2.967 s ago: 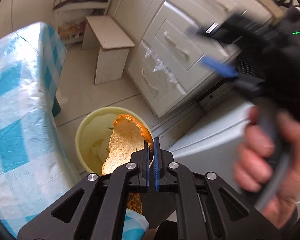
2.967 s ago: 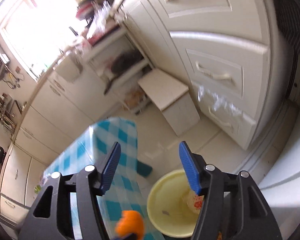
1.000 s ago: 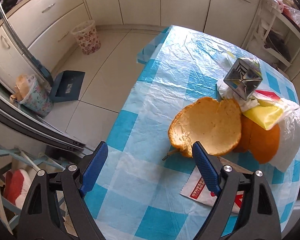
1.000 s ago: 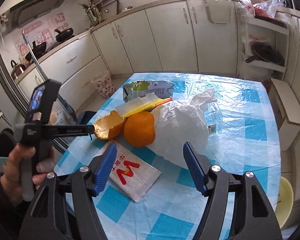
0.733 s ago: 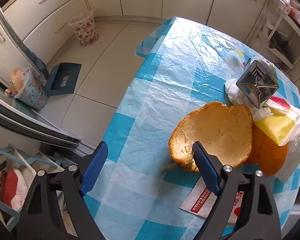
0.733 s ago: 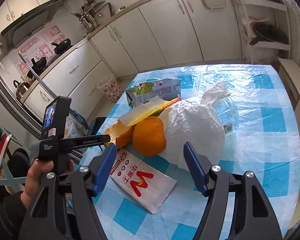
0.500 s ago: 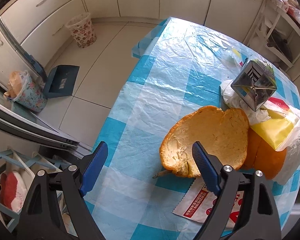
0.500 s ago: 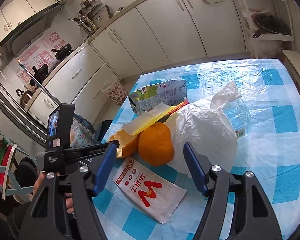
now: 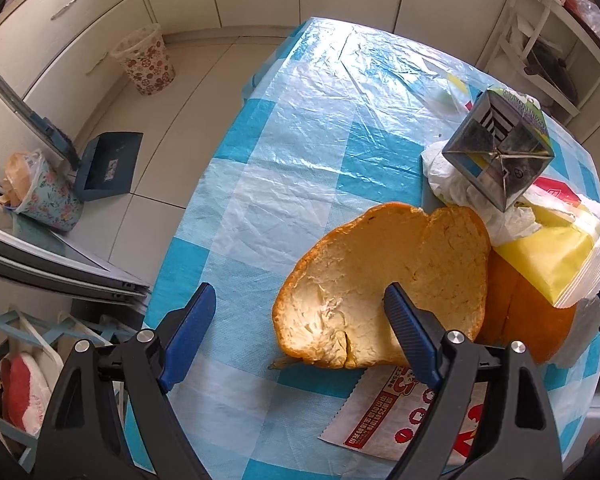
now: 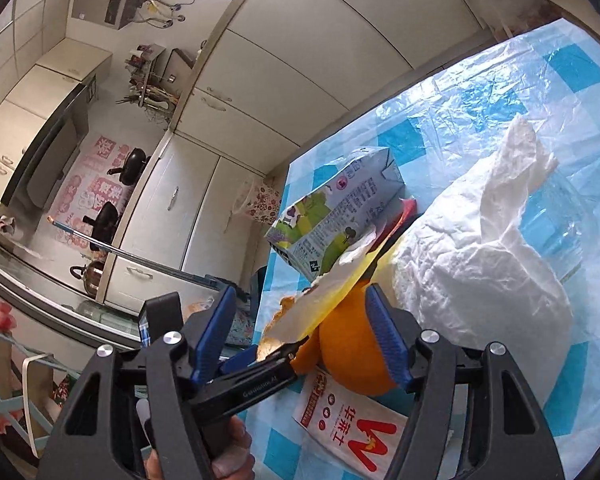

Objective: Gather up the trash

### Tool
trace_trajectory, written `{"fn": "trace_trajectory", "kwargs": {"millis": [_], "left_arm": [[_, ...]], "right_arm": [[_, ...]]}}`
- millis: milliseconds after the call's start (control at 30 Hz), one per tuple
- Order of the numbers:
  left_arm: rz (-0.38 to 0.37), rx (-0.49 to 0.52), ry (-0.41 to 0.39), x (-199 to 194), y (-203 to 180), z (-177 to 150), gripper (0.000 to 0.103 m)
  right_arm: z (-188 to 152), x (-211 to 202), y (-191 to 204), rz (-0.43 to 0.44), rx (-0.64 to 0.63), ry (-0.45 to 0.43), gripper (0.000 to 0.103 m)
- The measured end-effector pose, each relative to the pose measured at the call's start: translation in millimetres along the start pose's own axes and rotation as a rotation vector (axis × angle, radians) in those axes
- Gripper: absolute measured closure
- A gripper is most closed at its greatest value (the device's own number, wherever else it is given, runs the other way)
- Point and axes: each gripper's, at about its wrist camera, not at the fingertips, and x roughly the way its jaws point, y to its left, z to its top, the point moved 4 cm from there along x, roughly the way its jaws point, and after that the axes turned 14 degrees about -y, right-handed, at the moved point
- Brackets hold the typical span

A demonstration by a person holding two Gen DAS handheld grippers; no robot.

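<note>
Below the left gripper (image 9: pixel 300 330), whose jaws are spread wide and empty, the orange peel (image 9: pixel 384 284) is seen on the checked tablecloth (image 9: pixel 300 120), its length running up-right. The right gripper (image 10: pixel 300 330), nearer the yellow packet (image 10: pixel 340 284), has just been closing, apparently unclamped.

- Left gripper (image 9: pixel 300 320) above table (image 9: pixel 300 120); peel (image 9: pixel 380 280) lies just ahead, under its right finger.
- Orange (image 9: pixel 532 320) right of peel, touching it; wrapper (image 9: pixel 548 256) rests on top of the orange.
- Carton (image 9: pixel 500 148) beyond wrapper, on crumpled bag (image 10: pixel 480 260).
- Sachet (image 9: pixel 400 420) below peel, flat on table.
- Right gripper (image 10: pixel 300 336): orange and wrapper's end sit between its fingers; carton behind, bag to the right.
</note>
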Motion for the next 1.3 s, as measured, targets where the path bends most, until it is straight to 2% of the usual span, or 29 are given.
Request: {"fn": "trace_trajectory", "kwargs": {"millis": [167,233,267,300,333,433,500,767,967,1033,1100,1300], "left_arm": [[-0.018,0.005,-0.005,0.6,0.2,0.2,0.023],[-0.036,0.01,-0.01,-0.5,-0.1,0.3,0.032],[-0.042,0.012,-0.013,-1.7,-1.2,0.3,0.035],[-0.052,0.014,-0.016,-3.1,-2.2,0.3,0.045],[-0.065,0.016,-0.019,-5.3,-3.5,0.5,0.056],[-0.065,0.025,-0.03,-11.9,-5.2,0.3,0.075],[-0.069,0.025,-0.041,-18.0,-4.0,1.3,0.083],[-0.121,0.008,-0.086,-45.8,5.6,1.4,0.088],[-0.213,-0.028,-0.087,-65.1,15.8,-2.7,0.091],[-0.238,-0.034,-0.08,-70.7,19.0,-7.1,0.091],[-0.228,-0.009,-0.082,-74.8,21.3,-12.3,0.091],[-0.184,0.01,0.021,-54.1,22.4,-34.4,0.09]], "right_arm": [[2.6,7.7,-13.0,-0.041,0.04,0.007,0.067],[3.9,5.9,-15.2,-0.027,0.049,0.013,0.077],[4.0,4.2,-14.3,-0.021,0.043,0.012,0.087],[5.1,2.8,-13.3,-0.022,0.029,0.007,0.097],[5.6,0.9,-11.7,-0.021,0.014,0.004,0.097],[7.0,-7.5,-5.6,0.0,-0.017,-0.007,0.1],[8.0,-14.1,0.3,0.019,-0.036,-0.015,0.1],[9.8,-58.9,20.9,0.101,-0.137,-0.037,0.1],[2.6,-98.4,16.1,0.129,-0.215,0.013,0.1],[-4.9,-104.2,12.3,0.101,-0.263,0.054,0.1],[-13.2,-108.8,0.2,0.046,-0.301,0.091,0.1],[-33.6,-102.7,-53.5,-0.116,-0.264,0.187,0.1]]}}
